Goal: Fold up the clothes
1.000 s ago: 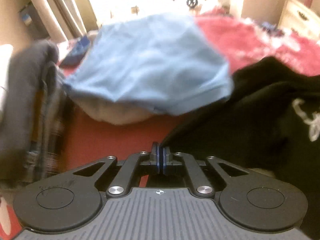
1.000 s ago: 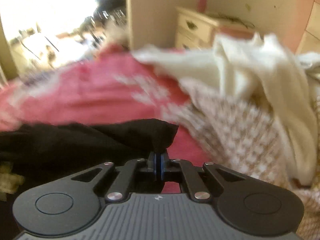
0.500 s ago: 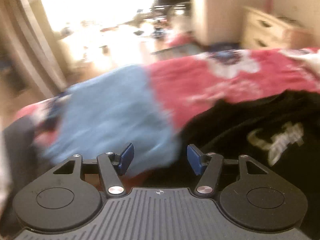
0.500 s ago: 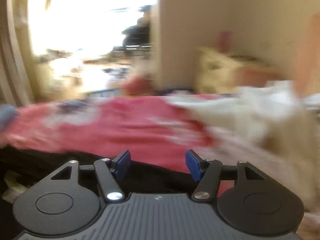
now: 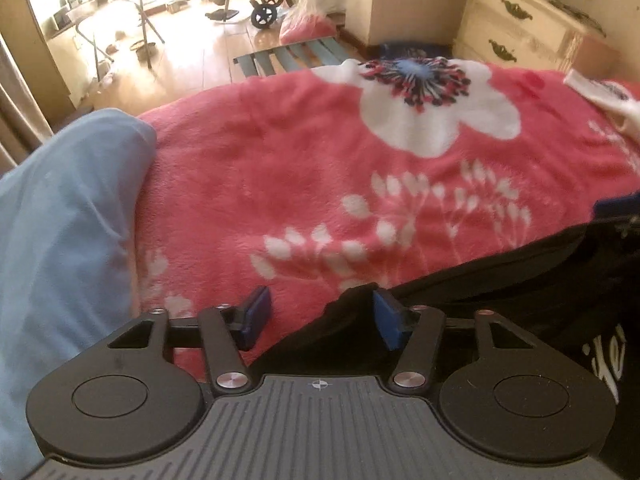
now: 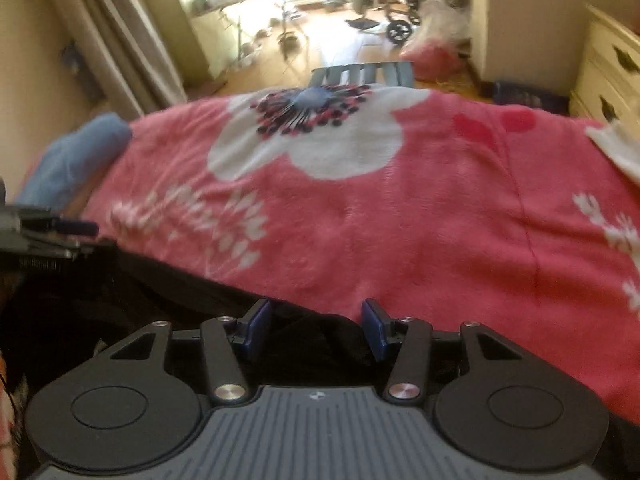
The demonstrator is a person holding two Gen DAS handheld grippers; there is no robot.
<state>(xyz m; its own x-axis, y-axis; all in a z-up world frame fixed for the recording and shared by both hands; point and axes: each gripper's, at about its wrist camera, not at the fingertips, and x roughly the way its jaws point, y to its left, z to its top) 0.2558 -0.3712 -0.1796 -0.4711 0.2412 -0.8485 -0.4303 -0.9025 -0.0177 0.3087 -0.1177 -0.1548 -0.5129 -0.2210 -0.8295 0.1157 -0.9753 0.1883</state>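
Note:
A black garment (image 5: 520, 280) with a white print lies on the red floral blanket (image 5: 320, 168). In the left wrist view its corner pokes up between the jaws of my left gripper (image 5: 320, 318), against the right pad. The left pad is clear of the cloth, and the jaws are closing. In the right wrist view the edge of the black garment (image 6: 320, 332) sits between the closing jaws of my right gripper (image 6: 316, 328); neither pad presses on it. My left gripper (image 6: 48, 232) shows at that view's left edge.
A light blue garment (image 5: 68, 240) lies at the blanket's left side. A white cloth (image 6: 616, 148) lies at the right edge. A cream dresser (image 5: 520, 28) stands beyond the bed, with slats and a wheelchair on the wooden floor.
A second ago both grippers were shut on the black garment. They let go, opened wide, and swung across the bed. Both jaws now stand narrower around the garment's edge.

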